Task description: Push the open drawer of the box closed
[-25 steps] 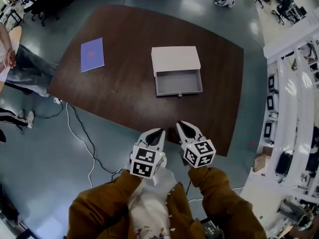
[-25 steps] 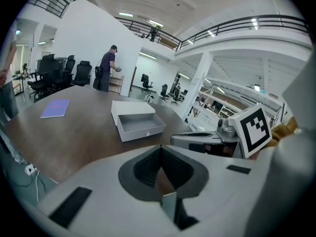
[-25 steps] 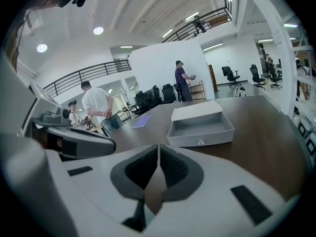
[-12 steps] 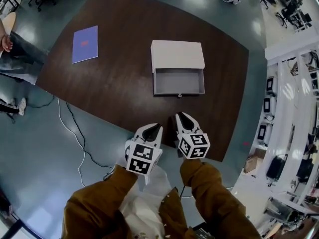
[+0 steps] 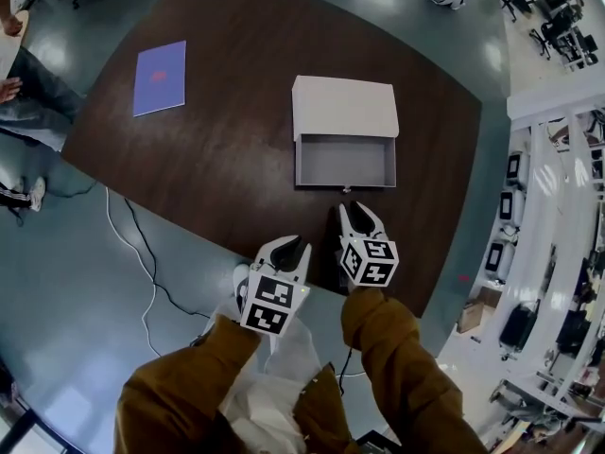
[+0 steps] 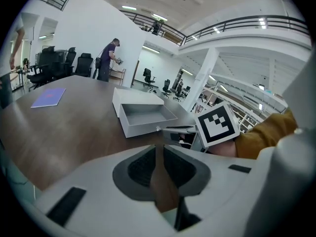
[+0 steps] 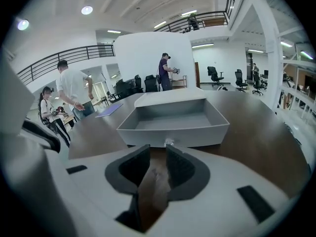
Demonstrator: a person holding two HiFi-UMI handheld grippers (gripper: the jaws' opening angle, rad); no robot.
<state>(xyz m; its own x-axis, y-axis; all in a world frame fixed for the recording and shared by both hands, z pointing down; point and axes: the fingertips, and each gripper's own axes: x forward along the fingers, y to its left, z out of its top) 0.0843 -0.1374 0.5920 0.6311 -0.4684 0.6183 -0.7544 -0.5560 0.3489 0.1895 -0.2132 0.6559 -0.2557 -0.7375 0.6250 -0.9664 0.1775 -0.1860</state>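
On the brown table the white box has its grey drawer pulled out toward 6 o'clock and empty. The right gripper hovers just at 6 o'clock of the drawer front. Its jaws have just been opening and now stand apart, with nothing between them and the small knob just beyond their tips. The left gripper hangs at 8 o'clock of the right one, its jaws closed together and empty. A purple booklet lies at 10 o'clock of the box.

No text, label, brand or number can be read on anything here.
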